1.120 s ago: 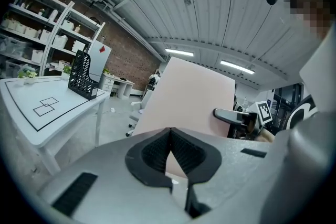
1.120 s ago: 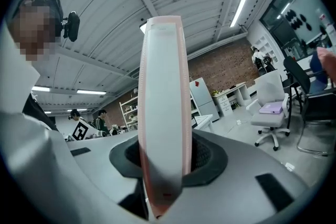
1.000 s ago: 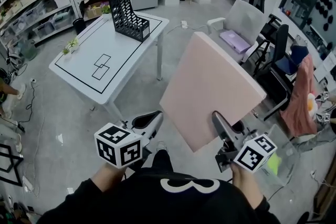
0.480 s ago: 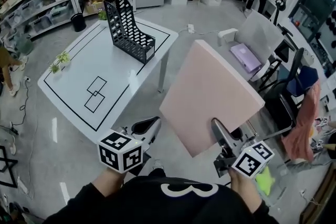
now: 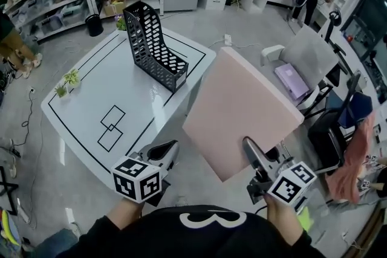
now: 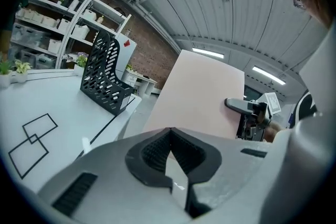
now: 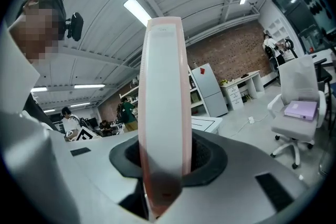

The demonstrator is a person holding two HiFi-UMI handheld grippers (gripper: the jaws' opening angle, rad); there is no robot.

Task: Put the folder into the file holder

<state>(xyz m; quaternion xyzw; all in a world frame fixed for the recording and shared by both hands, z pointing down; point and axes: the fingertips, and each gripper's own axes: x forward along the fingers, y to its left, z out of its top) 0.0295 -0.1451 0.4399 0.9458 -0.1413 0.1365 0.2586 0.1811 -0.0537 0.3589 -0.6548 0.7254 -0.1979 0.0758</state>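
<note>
top [image 5: 199,234]: black, white print | left claw [image 5: 165,151], right claw [image 5: 251,153]: grey, black pads | cubes [image 5: 136,178]: black-white markers

**Pale pink flat rectangular folder** [image 5: 242,107]: closed and held in the air beside the near right edge of the white table [image 5: 84,99]. It is tilted with one corner pointing away, and its near edge is clamped between the jaws of the right gripper [image 5: 249,149] (edge-on in the right gripper view, it shows a white edge between pink covers).

**Black perforated plastic file holder** [image 5: 154,45]: upright and empty, with its tall back to the left. It stands at the table's far side, inside the black taped outline [image 5: 53,107], well apart from the folder.
</note>
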